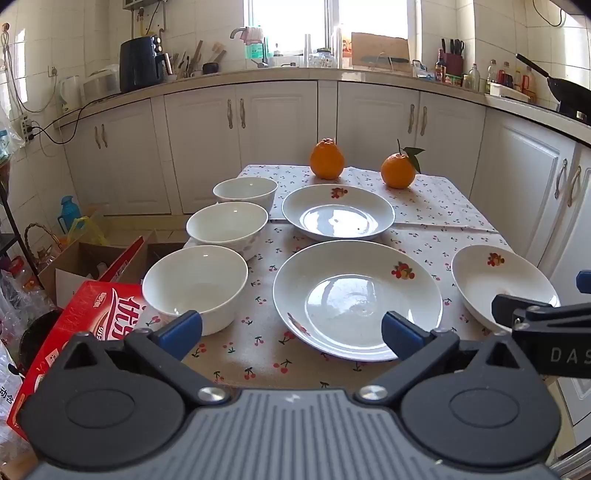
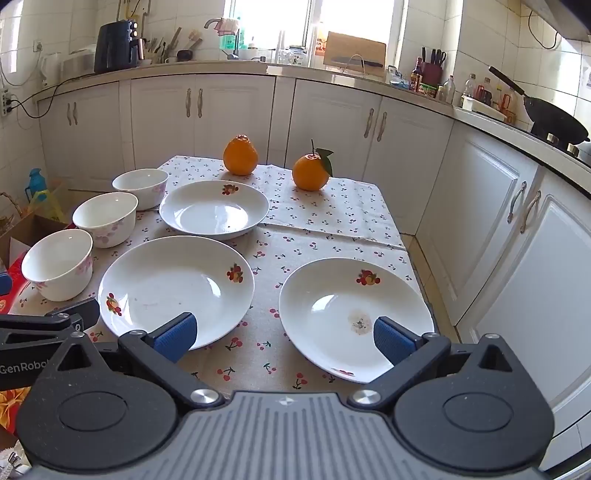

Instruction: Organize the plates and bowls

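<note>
I see 3 white plates on the cherry-print bench [image 2: 332, 218]: the middle plate [image 1: 357, 300], the far plate [image 1: 338, 212] behind it, and the right plate [image 2: 356, 317] at the bench's right edge. 3 white bowls [image 1: 195, 285] line the left side, apart from each other. 2 oranges [image 1: 327, 159] sit at the back. My left tool [image 1: 291, 334] hovers released before the middle plate; my right tool [image 2: 284, 338] hangs released, holding nothing, between the middle and right plates.

White-tiled kitchen walls [image 1: 491, 26], bright sunlit window [image 1: 328, 22], cream panelled base cabinets [image 1: 277, 125], pale stone countertop [image 1: 236, 75], cherry-print cloth-covered table [image 1: 436, 206]
</note>
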Demonstrator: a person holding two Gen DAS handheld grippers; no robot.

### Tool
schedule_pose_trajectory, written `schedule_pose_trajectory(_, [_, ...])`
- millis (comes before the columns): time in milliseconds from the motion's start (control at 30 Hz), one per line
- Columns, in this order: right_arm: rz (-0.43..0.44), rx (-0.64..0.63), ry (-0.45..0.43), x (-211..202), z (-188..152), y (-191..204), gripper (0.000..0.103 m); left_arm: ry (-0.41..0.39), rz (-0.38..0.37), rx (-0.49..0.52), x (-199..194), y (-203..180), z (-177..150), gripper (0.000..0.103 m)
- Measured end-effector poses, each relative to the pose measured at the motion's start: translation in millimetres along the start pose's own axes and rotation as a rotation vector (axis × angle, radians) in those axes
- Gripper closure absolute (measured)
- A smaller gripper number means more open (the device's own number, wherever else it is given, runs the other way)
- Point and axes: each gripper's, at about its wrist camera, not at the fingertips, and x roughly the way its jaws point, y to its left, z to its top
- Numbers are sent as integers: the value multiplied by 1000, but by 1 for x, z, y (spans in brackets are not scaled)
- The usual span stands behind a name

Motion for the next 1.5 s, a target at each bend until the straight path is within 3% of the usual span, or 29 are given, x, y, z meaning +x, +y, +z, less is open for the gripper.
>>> schedule_pose_trajectory(1500, [-5,-4,-20,-6,1,-2,0,-1,-25,-15,-1,1,0,1])
